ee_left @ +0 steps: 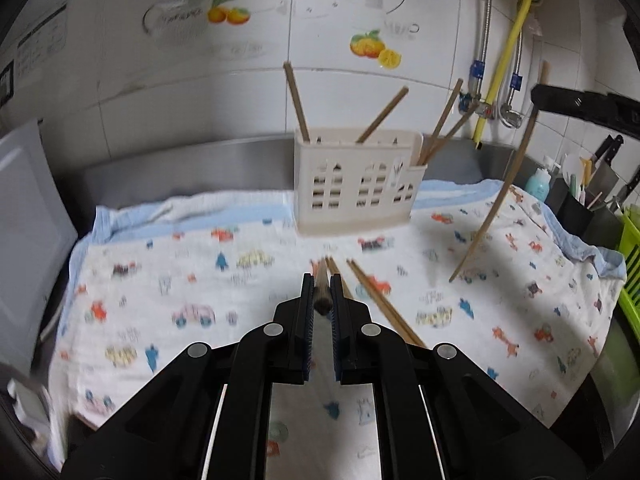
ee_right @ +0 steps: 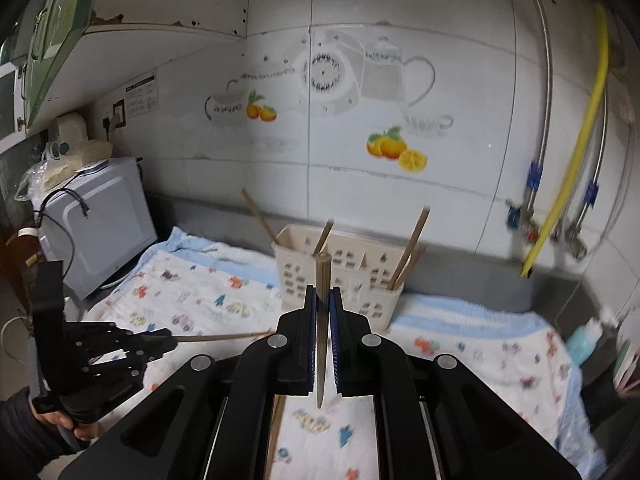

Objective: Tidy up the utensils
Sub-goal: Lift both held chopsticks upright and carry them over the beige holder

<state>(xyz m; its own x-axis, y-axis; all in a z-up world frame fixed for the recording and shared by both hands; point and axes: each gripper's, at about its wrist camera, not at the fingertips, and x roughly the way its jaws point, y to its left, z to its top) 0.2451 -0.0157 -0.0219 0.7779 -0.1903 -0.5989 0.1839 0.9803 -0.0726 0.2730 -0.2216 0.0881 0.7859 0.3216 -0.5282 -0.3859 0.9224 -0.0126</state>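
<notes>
A cream plastic utensil holder (ee_left: 354,184) stands at the back of a patterned cloth (ee_left: 160,280), with several wooden chopsticks leaning in it. My left gripper (ee_left: 322,286) is shut on a chopstick (ee_left: 321,284) that points forward along the fingers. Two more chopsticks (ee_left: 380,300) lie on the cloth just to its right. My right gripper (ee_right: 322,300) is shut on a chopstick (ee_right: 322,280), held upright in front of the holder (ee_right: 340,276). In the left wrist view that chopstick (ee_left: 496,208) hangs from the right gripper (ee_left: 538,98). The left gripper (ee_right: 166,344) shows at lower left in the right wrist view.
A grey microwave (ee_right: 100,224) stands left of the cloth. A yellow hose (ee_left: 504,52) and metal pipes run down the tiled wall at right. A knife block with knives (ee_left: 600,184), a blue bottle (ee_left: 538,184) and a green rack (ee_left: 632,256) stand at far right.
</notes>
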